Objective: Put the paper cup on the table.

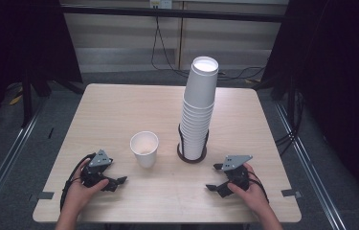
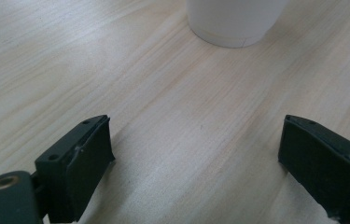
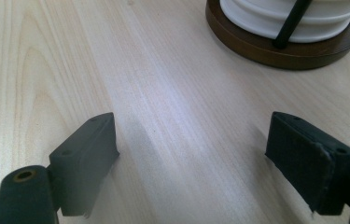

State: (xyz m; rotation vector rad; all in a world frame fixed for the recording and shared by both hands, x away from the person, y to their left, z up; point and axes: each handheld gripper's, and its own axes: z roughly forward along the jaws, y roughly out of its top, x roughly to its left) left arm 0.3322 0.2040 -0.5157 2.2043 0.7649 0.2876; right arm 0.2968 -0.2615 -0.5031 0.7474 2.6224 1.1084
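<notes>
Both forearms enter low over the wooden counter (image 1: 119,110). Beyond them the tall stack of white cups (image 1: 199,105) stands in its dark round holder (image 1: 191,157); a single paper cup (image 1: 144,149) stands upright to its left. Left hand-held gripper (image 1: 117,182) gapes empty just short of that cup; right hand-held gripper (image 1: 214,177) is likewise open, near the holder
</notes>
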